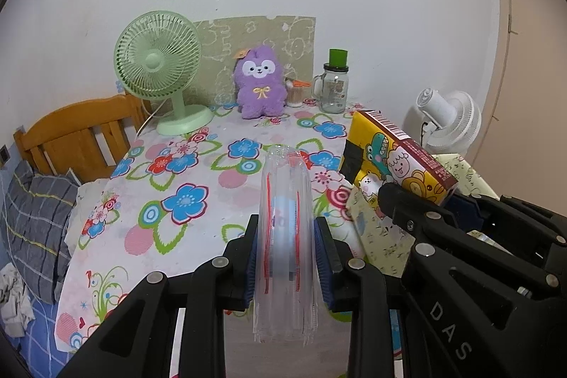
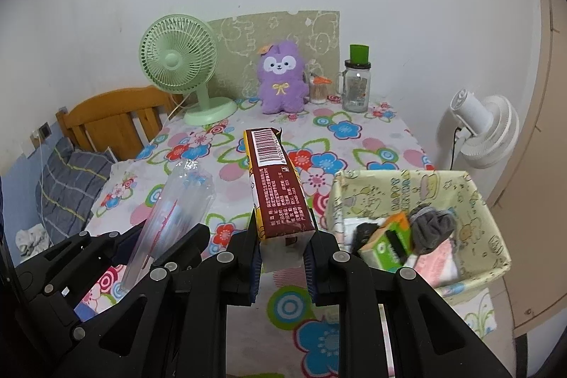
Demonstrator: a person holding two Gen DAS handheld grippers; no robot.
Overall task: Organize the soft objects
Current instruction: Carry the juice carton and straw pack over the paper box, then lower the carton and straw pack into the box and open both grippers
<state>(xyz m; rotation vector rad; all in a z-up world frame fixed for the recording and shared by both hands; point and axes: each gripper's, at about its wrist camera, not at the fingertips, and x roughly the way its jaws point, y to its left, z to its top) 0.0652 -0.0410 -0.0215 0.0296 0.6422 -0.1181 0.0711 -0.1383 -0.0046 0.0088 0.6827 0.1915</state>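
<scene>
Above the flower-patterned bench (image 2: 319,314), a clear plastic packet with red lines (image 1: 285,229) is clamped upright in the jaws of the left gripper (image 1: 286,257). A yellow and brown cartoon-printed tissue pack (image 2: 280,197) is clamped in the jaws of the right gripper (image 2: 283,257), clear of the cloth. A pale yellow fabric basket (image 2: 496,236), just right of the pack, is seen holding a grey rolled sock (image 2: 430,229) and a green packet (image 2: 384,247). A purple plush toy (image 2: 281,84) is seated by the wall, between a green desk fan (image 2: 177,59) and a glass jar with green lid (image 2: 356,87).

Flowered table (image 2: 248,317) (green fan (image 2: 184,66), purple plush (image 2: 281,80), jar (image 2: 356,87), basket (image 2: 471,201))
</scene>
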